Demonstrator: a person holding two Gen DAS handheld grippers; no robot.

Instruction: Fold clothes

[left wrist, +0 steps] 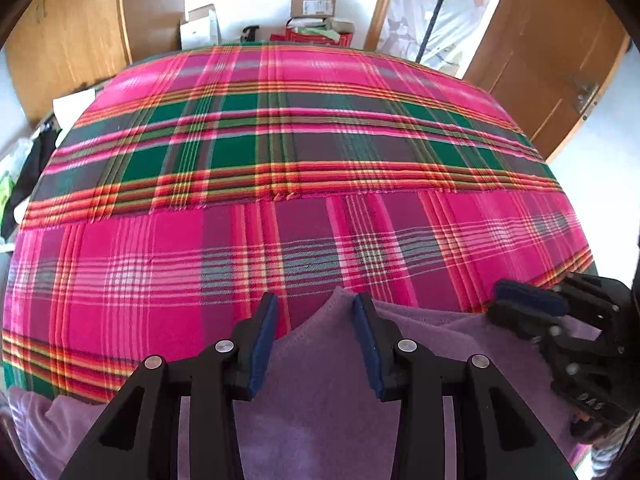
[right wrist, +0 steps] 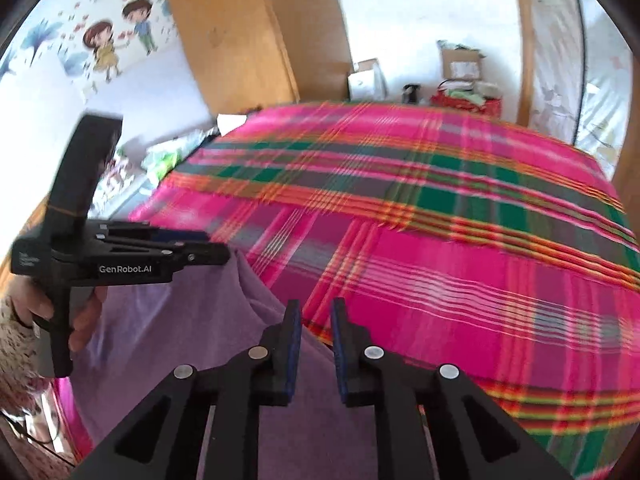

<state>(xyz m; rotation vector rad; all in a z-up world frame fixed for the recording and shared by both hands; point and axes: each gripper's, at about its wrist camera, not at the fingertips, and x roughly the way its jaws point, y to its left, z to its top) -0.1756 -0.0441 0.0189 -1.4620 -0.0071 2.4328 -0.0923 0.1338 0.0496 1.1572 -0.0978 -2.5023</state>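
Plaid blanket (left wrist: 320,140) is spread across a bed; purple garment (left wrist: 320,380) is laid at its near edge. Left gripper (left wrist: 316,308) and right gripper (right wrist: 316,316) are held released above it, nothing clamped.

A home bedroom: a wide bed under a pink, green and orange plaid blanket (left wrist: 304,152) fills the room, flanked by tall orange-brown wooden wardrobe panels (left wrist: 68,28), with a cartoon sticker of two children (right wrist: 118,40) on the white wall and stacked brown cardboard boxes (left wrist: 314,4) beyond the bed
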